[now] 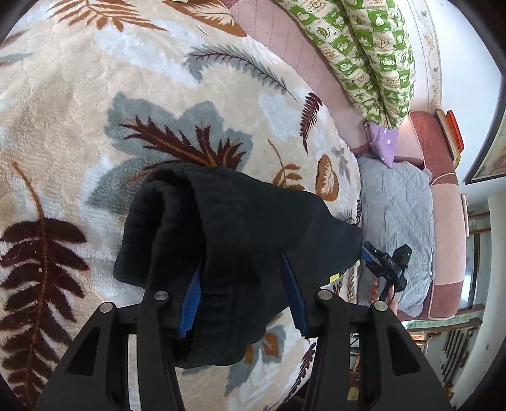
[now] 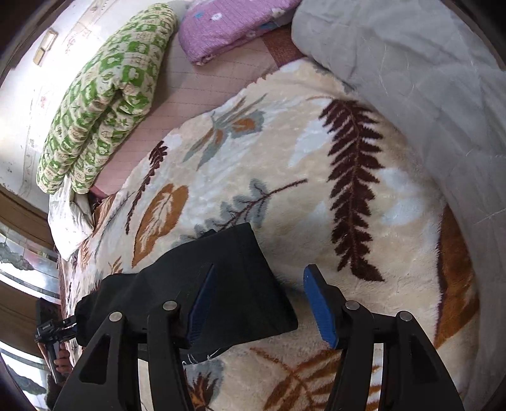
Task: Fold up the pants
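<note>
The black pants [image 1: 227, 234] lie folded in a thick bundle on the leaf-patterned blanket [image 1: 95, 110]. In the left wrist view my left gripper [image 1: 243, 284] stands open, its blue pads on either side of the near end of the bundle, which bulges between them. In the right wrist view the pants [image 2: 221, 284] show as a flat black fold. My right gripper [image 2: 259, 303] is open; its left finger rests over the fabric, its right finger [image 2: 319, 303] is over bare blanket [image 2: 316, 158]. The right gripper also shows in the left wrist view [image 1: 387, 265], beyond the pants.
A rolled green-and-cream quilt [image 2: 104, 95] lies at the bed's far side on a pink sheet [image 2: 189, 82]. A purple pillow [image 2: 227, 28] and a grey quilted cover [image 2: 427, 79] lie at the head. The bed edge and a window are left of the pants.
</note>
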Motion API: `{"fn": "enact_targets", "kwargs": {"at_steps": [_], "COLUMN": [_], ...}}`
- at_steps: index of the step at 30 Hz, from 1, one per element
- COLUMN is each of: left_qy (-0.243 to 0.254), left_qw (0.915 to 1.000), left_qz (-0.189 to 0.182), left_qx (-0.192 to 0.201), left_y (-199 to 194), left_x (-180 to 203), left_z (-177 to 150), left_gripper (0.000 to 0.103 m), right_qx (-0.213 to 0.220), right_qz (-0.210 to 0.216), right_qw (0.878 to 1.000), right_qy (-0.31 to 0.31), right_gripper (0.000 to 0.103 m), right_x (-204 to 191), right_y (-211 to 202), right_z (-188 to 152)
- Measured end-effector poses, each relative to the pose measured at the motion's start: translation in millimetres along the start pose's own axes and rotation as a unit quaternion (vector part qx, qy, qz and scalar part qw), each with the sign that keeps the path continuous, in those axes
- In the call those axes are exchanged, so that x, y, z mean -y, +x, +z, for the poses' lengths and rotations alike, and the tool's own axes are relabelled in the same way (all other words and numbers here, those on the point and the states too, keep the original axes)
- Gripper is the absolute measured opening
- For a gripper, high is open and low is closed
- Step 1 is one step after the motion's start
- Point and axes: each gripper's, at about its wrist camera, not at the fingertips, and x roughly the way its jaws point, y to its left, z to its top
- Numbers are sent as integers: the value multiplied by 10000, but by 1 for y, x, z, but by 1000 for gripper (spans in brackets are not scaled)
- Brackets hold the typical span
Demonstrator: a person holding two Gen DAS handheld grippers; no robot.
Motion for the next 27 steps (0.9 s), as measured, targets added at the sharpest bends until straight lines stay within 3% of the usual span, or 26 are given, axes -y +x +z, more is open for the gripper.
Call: {"fn": "enact_targets", "kwargs": {"at_steps": [6,7,8,9,10,14,17,19,23,27], "left_qy": [-310,-365,-376,-371,-388,-604,-559,-481,-305,-329], "left_qw": [9989,9983,9979,9977,9974,9936,9909,9910,9948,9968], "left_qz": [-157,-171,-157,-129,-64,-233,-443,-420,-69,15], "left_qx": [309,410,499,549,600,920,1143,1180,971,727], "left_y": [3,3,3,3,3,-12,-36,-47,-44,-33], "left_x": [-8,-9,-10,-10,-11,-14,-9,-5,-7,-16], "left_z": [1,1,2,2,4,14,23,27,26,19], "left_gripper": [46,45,39,25,23,19,9,9,9,9], "right_qx": [-197,-226,-153,-137,-220,-74,219,419,673,298], "right_qz": [407,393,309,280,354,170,371,635,1171,1012], "right_qw": [9989,9989,9994,9994,9989,9995,9986,9967,9908,9939], "right_qy": [112,92,-30,-146,-192,-262,-313,-283,-35,336], "right_gripper": [59,55,47,14,7,6,6,6,6,6], "right_x": [-4,-6,-11,-14,-16,-27,-41,-51,-58,-49], "right_y": [34,37,36,36,36,18,-6,-23,-38,-12], "right_z": [1,0,-1,-1,-1,1,6,11,16,9]}}
